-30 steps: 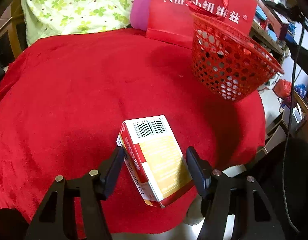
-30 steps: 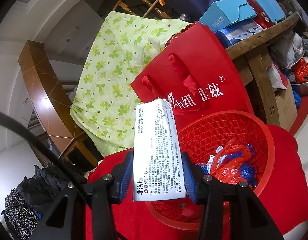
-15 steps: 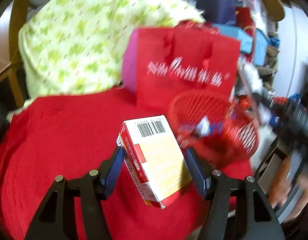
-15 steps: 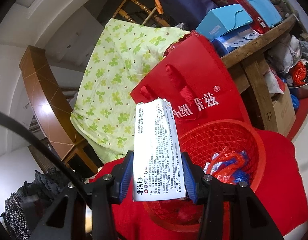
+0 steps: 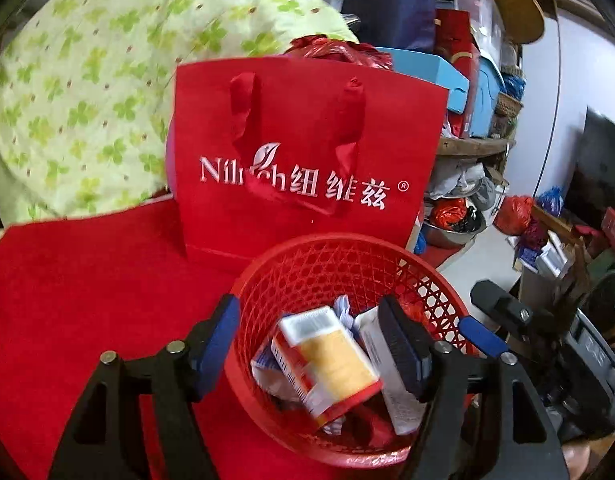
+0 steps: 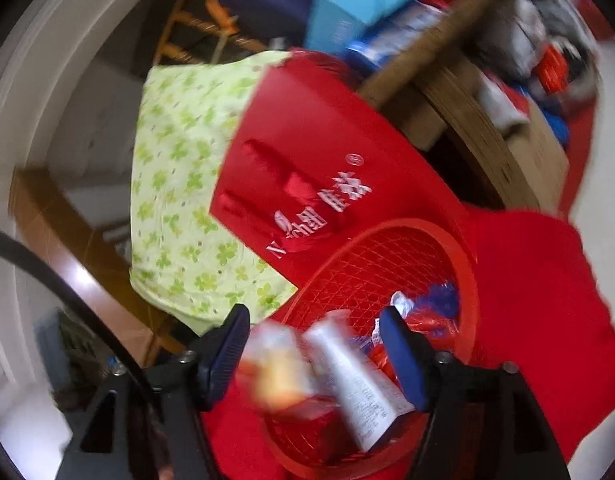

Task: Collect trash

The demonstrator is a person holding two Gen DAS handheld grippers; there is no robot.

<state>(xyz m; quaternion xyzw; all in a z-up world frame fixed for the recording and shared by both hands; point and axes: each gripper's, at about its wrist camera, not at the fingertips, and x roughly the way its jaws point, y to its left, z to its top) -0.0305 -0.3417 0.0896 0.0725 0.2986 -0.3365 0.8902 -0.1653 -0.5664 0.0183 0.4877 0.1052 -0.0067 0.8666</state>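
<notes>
I am spreading both claws wide and empty, left claw (image 5: 309, 350) and right claw (image 6: 315, 350); the yellow-and-red cardboard box (image 5: 327, 364) and white printed carton (image 6: 357, 380), gripped a second ago, are dropping into the red plastic mesh basket (image 5: 347, 256).

Left tool (image 5: 309, 346): jaws spread wide, nothing between pads, pointing forward and down. Right tool (image 6: 315, 354): jaws likewise wide apart, gripping nothing, view blurred.

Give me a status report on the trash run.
Left gripper open, right gripper open. Yellow box and white box in the basket. Nothing in the way.
</notes>
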